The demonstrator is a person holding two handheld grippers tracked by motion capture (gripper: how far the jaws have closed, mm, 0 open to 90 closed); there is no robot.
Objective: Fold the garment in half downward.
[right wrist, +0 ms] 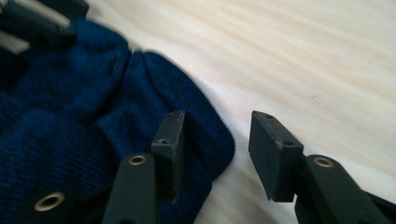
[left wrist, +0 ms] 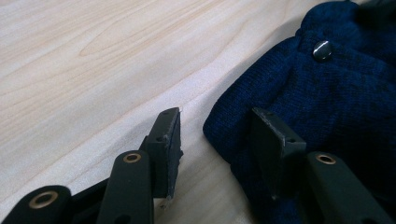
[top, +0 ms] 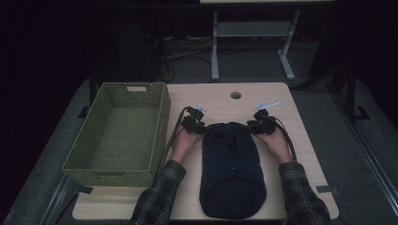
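Lying flat on the light wood worktop (top: 300, 159), the dark navy knit garment (top: 232, 168) runs lengthwise from the near edge toward the centre, w/ its narrower far end between the two hands. A small metal snap (left wrist: 321, 50) sits on the knit near that end, seen in the left gripper view.

Left tongs (top: 196, 125): at the garment's far-left corner. In the left gripper view the jaws straddle the knit edge; one jaw is over the fabric, the other over bare wood. Gap is visible between pads and knit, so they're apart, not clamped.

Right tongs (top: 259, 124): at the far-right corner, mirror setup. In the right gripper view one jaw rests on or just over the fabric fold, the other stands over bare wood beside the edge. Jaws apart, no clamp on the knit.

Both hands come in from the near side, plaid sleeves (top: 157, 197) on the forearms, one each side of the garment.

Green woven basket (top: 119, 133): left of the garment, at the worktop's left edge, near the left hand but apart from it. Round cable hole (top: 235, 95): far side of the worktop, beyond the tongs.
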